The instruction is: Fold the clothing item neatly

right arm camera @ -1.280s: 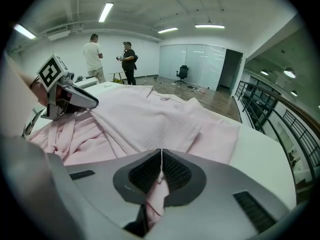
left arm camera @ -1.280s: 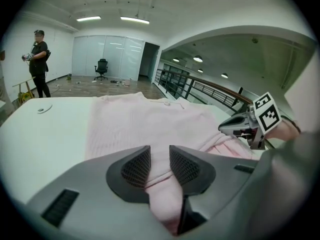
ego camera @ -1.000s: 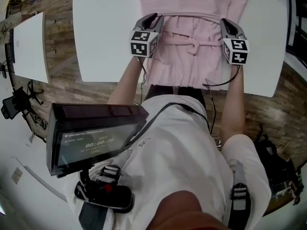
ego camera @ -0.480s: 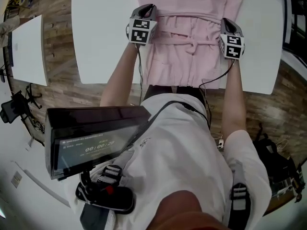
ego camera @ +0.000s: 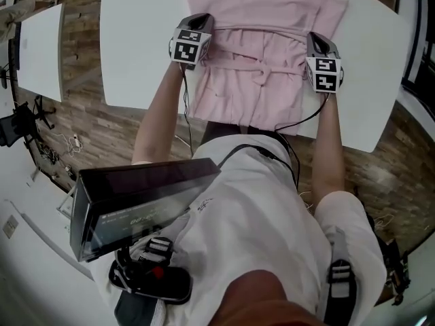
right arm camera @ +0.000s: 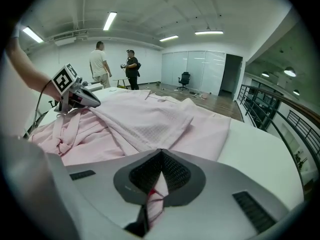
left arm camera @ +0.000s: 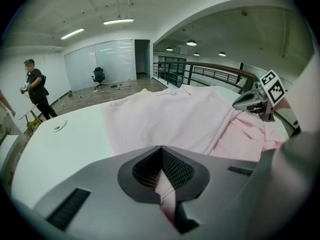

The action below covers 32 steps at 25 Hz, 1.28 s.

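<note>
- Reaching forward over the near edge of the table (ego camera: 136, 60) with both forearms, nearly parallel, wrists tipped to aim each tool forward and down.
- Clamping the left tongs (ego camera: 199, 20) on the left edge of the pink robe (ego camera: 251, 12), level with its knotted belt (ego camera: 260, 73).
- Clamping the right tongs (ego camera: 314, 39) on the robe's right edge, level with the left.
- Spread flat down the middle of the table, hem at the near edge, upper part toward the far edge.
- Up close in the left gripper view: pinched shut on a strip of pink cloth, with the right tongs visible across the robe.
- Same in the right gripper view: shut on a pink fold, with the left tongs over at the far side.
- Only from the head view: the belt knot, a second white table (ego camera: 41, 46) off to the left, the wood floor (ego camera: 81, 128).
- Only from the left gripper view: a person (left arm camera: 35, 89) standing far off.
- Only from the right gripper view: two people (right arm camera: 100, 64) standing together.
</note>
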Available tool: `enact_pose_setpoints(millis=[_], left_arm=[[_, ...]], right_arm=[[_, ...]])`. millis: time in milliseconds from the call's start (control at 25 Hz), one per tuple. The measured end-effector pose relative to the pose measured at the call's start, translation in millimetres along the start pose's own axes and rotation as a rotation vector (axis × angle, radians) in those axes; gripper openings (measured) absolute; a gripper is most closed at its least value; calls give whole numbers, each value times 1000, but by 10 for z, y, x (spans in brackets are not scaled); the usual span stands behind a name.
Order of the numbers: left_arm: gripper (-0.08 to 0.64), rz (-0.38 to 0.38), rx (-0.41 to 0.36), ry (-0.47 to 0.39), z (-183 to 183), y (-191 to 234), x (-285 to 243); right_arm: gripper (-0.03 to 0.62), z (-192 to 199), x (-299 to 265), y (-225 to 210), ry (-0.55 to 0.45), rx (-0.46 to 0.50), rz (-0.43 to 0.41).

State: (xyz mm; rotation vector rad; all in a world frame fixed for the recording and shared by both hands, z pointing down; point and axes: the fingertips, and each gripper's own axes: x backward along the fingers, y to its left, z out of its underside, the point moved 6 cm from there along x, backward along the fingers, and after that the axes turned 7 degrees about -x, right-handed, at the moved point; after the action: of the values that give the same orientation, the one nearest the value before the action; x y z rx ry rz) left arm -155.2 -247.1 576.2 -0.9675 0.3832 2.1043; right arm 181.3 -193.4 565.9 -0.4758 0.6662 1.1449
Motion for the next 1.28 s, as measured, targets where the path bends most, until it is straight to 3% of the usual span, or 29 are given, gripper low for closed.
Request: enact_pose_setpoints(millis=[160,280,520,640,1080,1280], left_arm=[[0,-21,59,-52,-43,-123,107],[0,-22,75,-114,-147,-24,265],[0,96,42,-233,-823,167,274],[0,119,29,-271,-1163,180,183],[0,66,-154,-255,-1678,314,-468],[2,49,-110,-204,-1750,476,-689]], right_arm=[[3,46,150,-94,-8,-3,-24],[5,-164,251,-116,-59,7,-38],[3,-880,130,-211,-190,-8,-99],[3,-1170,98,-263,-243,-42,-116],[3,-1513,-469,-344,-259,36,-86],[5,-1586,-645,-581,-228,41,-65]])
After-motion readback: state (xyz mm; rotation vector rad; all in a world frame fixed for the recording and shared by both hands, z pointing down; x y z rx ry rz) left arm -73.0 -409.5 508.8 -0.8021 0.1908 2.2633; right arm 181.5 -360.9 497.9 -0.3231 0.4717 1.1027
